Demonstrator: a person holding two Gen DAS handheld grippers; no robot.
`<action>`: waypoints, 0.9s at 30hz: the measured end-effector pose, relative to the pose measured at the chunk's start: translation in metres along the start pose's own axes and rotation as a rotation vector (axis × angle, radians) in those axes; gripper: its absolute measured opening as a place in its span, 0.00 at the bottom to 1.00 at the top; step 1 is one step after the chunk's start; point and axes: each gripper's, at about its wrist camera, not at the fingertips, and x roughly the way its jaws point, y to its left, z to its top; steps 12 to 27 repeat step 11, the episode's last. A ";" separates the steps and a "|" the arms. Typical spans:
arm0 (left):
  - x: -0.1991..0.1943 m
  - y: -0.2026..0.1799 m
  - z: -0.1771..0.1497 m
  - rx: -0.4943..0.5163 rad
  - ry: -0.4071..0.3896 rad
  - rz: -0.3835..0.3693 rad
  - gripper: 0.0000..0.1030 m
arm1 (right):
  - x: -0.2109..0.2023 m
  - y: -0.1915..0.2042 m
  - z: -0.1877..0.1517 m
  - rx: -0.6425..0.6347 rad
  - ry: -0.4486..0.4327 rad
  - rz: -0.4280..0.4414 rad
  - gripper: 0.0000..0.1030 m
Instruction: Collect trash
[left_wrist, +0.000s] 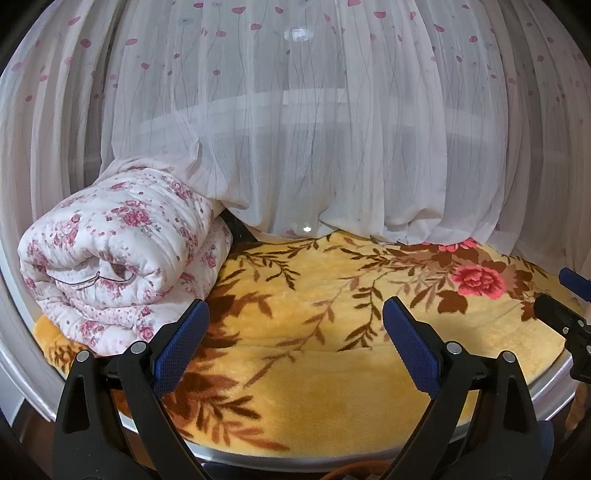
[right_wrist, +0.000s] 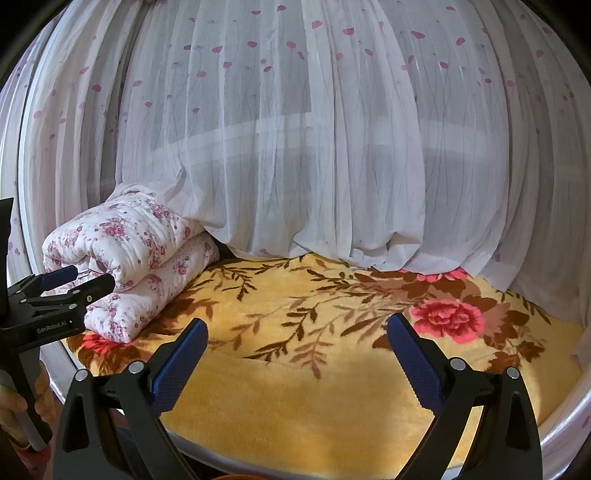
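Note:
No trash shows in either view. My left gripper (left_wrist: 295, 314) stands open over the near part of a yellow flowered blanket (left_wrist: 332, 369), its blue pads wide apart with nothing between them. My right gripper (right_wrist: 297, 332) is open too, held above the same blanket (right_wrist: 295, 398). In the right wrist view the left gripper (right_wrist: 74, 282) shows from the side at the far left, held by a hand (right_wrist: 14, 413). The right gripper's fingertips (left_wrist: 569, 280) poke in at the right edge of the left wrist view.
A rolled white quilt with pink flowers (left_wrist: 118, 258) (right_wrist: 125, 266) lies on the blanket's left side. A sheer white curtain with pink petals (left_wrist: 314, 129) (right_wrist: 314, 147) hangs along the back and drapes onto the blanket. A pale rounded edge (left_wrist: 546, 398) borders the blanket.

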 end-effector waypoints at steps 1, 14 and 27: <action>0.000 0.000 0.000 -0.001 0.002 -0.002 0.90 | 0.000 0.000 0.000 0.000 0.000 0.000 0.93; 0.001 0.002 0.000 0.001 0.000 0.002 0.90 | 0.000 0.000 0.000 0.001 0.001 0.001 0.93; 0.001 0.002 0.000 0.001 0.000 0.002 0.90 | 0.000 0.000 0.000 0.001 0.001 0.001 0.93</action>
